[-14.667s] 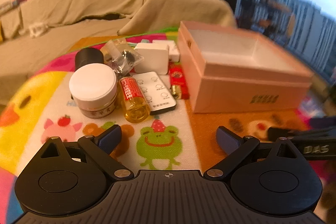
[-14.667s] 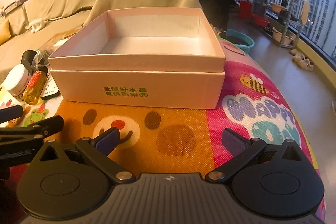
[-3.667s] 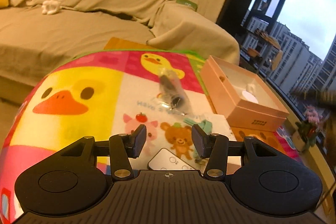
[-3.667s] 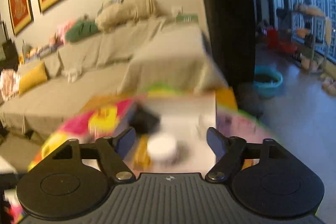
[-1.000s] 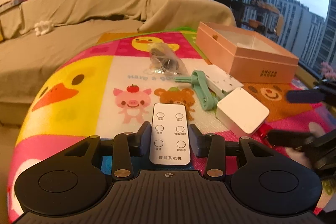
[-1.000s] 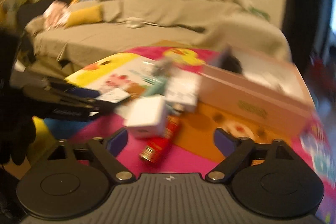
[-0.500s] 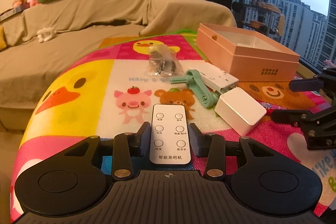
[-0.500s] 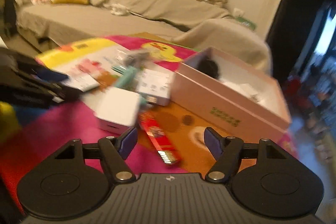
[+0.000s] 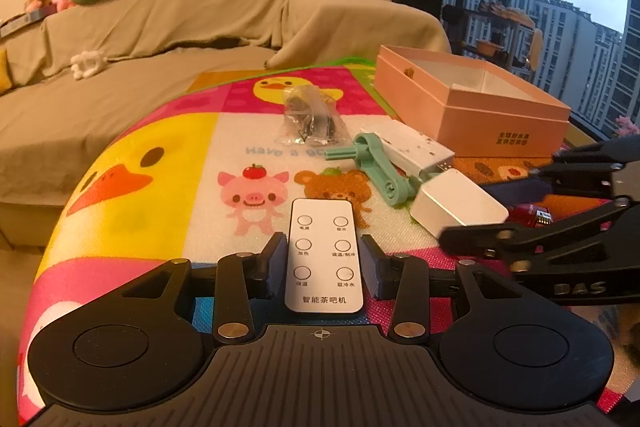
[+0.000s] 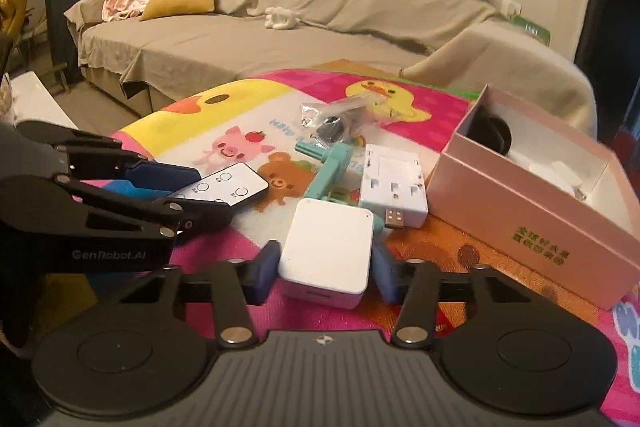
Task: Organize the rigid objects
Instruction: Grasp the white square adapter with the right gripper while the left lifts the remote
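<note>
My left gripper (image 9: 325,261) is shut on a white remote control (image 9: 323,255), which also shows in the right wrist view (image 10: 224,190), low over the cartoon mat. My right gripper (image 10: 325,271) has its fingers on both sides of a white square adapter box (image 10: 328,251), closed against it; the box also shows in the left wrist view (image 9: 458,207). A pink open box (image 10: 532,203) stands to the right with a black lid (image 10: 489,135) and white items inside.
On the mat lie a mint green plastic handle (image 9: 380,167), a white USB hub (image 10: 394,183), a clear bag with dark parts (image 9: 306,119) and a red packet (image 9: 534,215). A covered sofa (image 9: 160,39) stands behind the mat.
My right gripper has come down and closed around the white adapter box. My left gripper still holds the remote in the same place.
</note>
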Available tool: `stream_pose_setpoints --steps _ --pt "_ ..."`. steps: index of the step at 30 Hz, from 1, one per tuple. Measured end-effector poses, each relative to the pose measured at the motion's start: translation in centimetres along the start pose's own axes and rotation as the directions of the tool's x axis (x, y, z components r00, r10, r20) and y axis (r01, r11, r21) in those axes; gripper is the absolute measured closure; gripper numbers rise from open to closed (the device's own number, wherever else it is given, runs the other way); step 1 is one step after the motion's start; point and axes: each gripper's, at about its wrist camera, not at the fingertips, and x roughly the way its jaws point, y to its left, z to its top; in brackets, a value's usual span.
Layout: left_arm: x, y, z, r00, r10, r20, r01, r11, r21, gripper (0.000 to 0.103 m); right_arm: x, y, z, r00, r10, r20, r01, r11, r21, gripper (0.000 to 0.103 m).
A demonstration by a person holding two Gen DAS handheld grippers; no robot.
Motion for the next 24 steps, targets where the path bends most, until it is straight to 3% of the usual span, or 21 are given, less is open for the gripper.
stream_pose_setpoints --steps 5,9,12,15,16,18,21,24 --pt "-0.1 0.1 0.0 1.000 -0.002 0.002 0.002 1.000 -0.004 0.059 -2.4 -1.3 -2.1 0.997 0.071 -0.035 -0.070 0.997 0.037 0.059" --pt "-0.1 0.1 -0.1 1.000 0.003 0.003 -0.003 1.000 0.002 0.059 -4.7 -2.1 -4.3 0.999 0.030 -0.034 -0.030 1.000 0.003 0.057" --pt "-0.1 0.0 0.0 1.000 0.009 0.003 -0.009 1.000 0.009 0.059 -5.6 -3.4 -5.0 0.994 -0.101 -0.038 0.102 0.995 0.017 0.050" --pt "-0.1 -0.2 0.0 1.000 0.016 0.003 -0.016 1.000 0.016 0.059 -5.9 -4.7 -5.3 0.963 -0.268 -0.044 0.270 0.962 0.049 0.046" --pt "-0.1 -0.2 0.0 1.000 0.018 0.003 -0.018 1.000 0.018 0.059 -6.1 -5.3 -5.3 0.964 -0.261 -0.045 0.264 0.961 0.085 0.042" --pt "0.0 -0.3 0.0 1.000 0.022 0.003 -0.022 1.000 0.023 0.059 -6.7 -6.3 -5.3 0.983 -0.177 -0.037 0.181 0.967 0.180 0.020" --pt "0.0 -0.5 -0.1 1.000 0.027 0.004 -0.027 0.999 0.030 0.059 -6.5 -6.4 -5.3 0.994 -0.106 -0.031 0.111 0.966 0.234 0.019" --pt "0.0 -0.5 -0.1 1.000 0.029 0.004 -0.029 0.999 0.030 0.059 -5.2 -5.9 -4.7 0.994 -0.102 -0.039 0.108 0.962 0.252 0.019"
